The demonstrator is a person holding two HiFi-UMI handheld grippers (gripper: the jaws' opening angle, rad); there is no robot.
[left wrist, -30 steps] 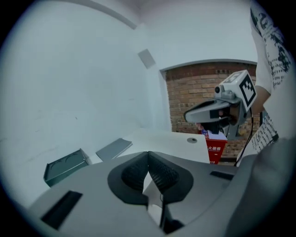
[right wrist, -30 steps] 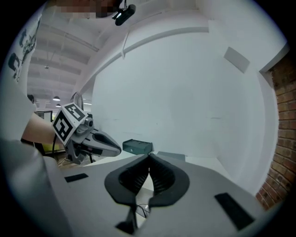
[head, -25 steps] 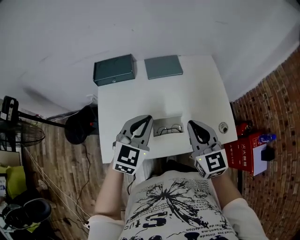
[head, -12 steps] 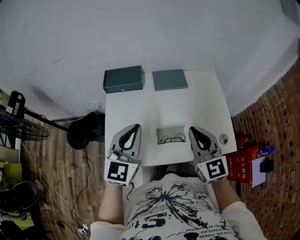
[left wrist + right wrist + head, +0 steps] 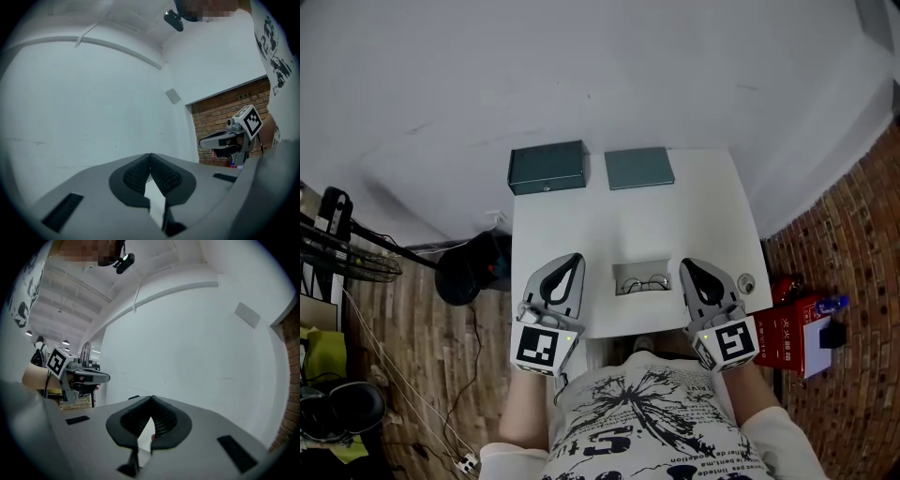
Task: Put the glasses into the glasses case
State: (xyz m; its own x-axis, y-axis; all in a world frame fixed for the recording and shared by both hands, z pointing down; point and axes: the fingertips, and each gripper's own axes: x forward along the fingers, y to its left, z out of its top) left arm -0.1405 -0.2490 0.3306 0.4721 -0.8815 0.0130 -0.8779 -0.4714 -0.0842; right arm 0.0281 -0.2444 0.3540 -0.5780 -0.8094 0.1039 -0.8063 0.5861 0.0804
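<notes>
Thin wire-rim glasses (image 5: 642,282) in shallow rect. tray (image 5: 642,266), poss. cardboard.

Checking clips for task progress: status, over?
Left gripper, right gripper: both shut, empty, near table edge. Glasses lie in shallow tray between them, untouched. Dark teal box, flat teal box at far edge; path clear.

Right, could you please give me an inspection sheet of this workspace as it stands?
Surface: white table, no spills seen.
Job's things: glasses lie in a shallow grey tray near the front edge; dark teal box and flat teal piece at the far edge.
Clutter: small round object by the right edge.
Grippers: left hand-held gripper and right hand-held gripper shut, empty, flanking the tray.
Cables: thin cords on the wooden floor.
Surroundings: red box, fan, brick wall.
</notes>
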